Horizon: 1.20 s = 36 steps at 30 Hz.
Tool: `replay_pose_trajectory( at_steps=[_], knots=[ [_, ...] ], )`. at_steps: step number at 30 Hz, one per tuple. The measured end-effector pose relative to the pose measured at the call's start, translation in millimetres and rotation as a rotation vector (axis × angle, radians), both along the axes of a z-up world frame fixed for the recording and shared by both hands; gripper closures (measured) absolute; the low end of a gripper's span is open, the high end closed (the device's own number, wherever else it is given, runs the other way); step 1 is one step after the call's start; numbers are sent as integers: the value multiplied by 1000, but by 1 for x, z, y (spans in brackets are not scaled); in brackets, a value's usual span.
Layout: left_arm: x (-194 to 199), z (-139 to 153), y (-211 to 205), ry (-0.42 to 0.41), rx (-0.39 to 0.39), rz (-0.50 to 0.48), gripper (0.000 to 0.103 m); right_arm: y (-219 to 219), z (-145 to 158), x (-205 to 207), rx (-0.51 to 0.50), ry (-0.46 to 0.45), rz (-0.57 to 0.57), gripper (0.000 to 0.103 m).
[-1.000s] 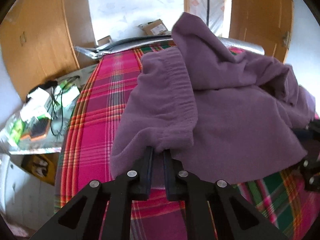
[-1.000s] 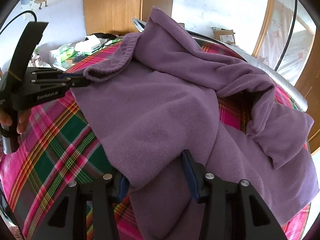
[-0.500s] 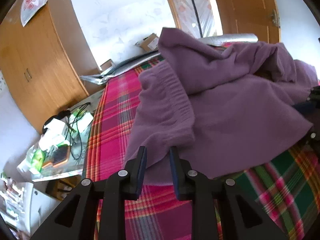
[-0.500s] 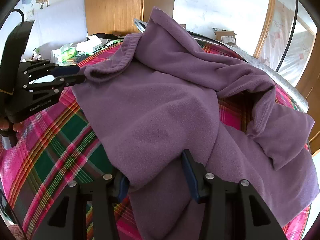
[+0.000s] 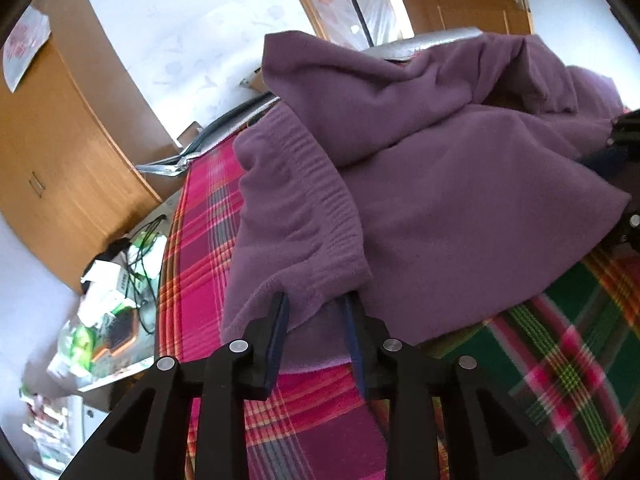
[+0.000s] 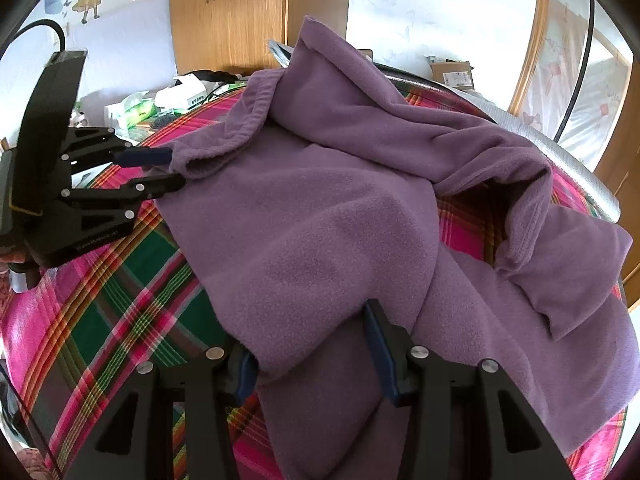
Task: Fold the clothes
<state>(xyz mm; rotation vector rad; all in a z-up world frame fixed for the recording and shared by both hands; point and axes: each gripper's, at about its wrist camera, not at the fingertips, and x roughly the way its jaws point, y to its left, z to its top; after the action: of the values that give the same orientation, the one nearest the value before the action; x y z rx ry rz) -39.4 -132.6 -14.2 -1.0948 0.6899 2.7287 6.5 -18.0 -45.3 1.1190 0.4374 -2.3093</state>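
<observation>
purple fleece garment (image 6: 320, 216), soft and thick with a ribbed elastic waistband (image 5: 320, 200), lies heaped on the bed's pink, green and yellow plaid cover (image 6: 132, 300) — bunched and overlapped, not flat, no tidy fold yet visible.

change noted: the left gripper (image 5: 316, 312) has just been opening. a second ago its black fingers were pinched close on the waistband corner; now they stand apart, with the fleece edge draped between them and slack. in the right wrist view the left gripper (image 6: 168, 168) shows its two fingers parted at that corner, the cloth at their tips. the view has also rolled and slid a little along the cover over that second. judgement: this reads as a release of the corner after placing it, so one fold stroke is probably ending; whether the cloth is wholly free of the pads cannot be told.

right gripper (image 6: 312, 344) — unchanged against both earlier frames. its jaws stand wide, with a thick fold of fleece bulging between them; whether the blue pads press on it is not clear.

containers: none in play. cardboard boxes (image 6: 450, 74) stand beyond the bed; contents not visible. clutter of packets (image 5: 108, 280) sits beside the bed, unsorted.
</observation>
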Motion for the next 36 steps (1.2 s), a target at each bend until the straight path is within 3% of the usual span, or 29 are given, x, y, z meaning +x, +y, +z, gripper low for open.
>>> replay_pose_trajectory(
  at_steps=[11,20,25,29,36],
  knots=[
    [0,-1,0,0,-17,-13,73,4,0,-1,-25,-8,1,55],
    [9,-9,21,67,-186,-9,73,6,0,-1,-36,-10,2,55],
    [10,-3,13,49,-117,-21,73,7,0,0,-49,-10,5,55],
    [18,5,9,50,-40,-62,46,8,0,0,-60,-12,7,55],
    [12,12,17,61,-54,-75,46,9,0,0,-67,-11,9,55]
  ],
)
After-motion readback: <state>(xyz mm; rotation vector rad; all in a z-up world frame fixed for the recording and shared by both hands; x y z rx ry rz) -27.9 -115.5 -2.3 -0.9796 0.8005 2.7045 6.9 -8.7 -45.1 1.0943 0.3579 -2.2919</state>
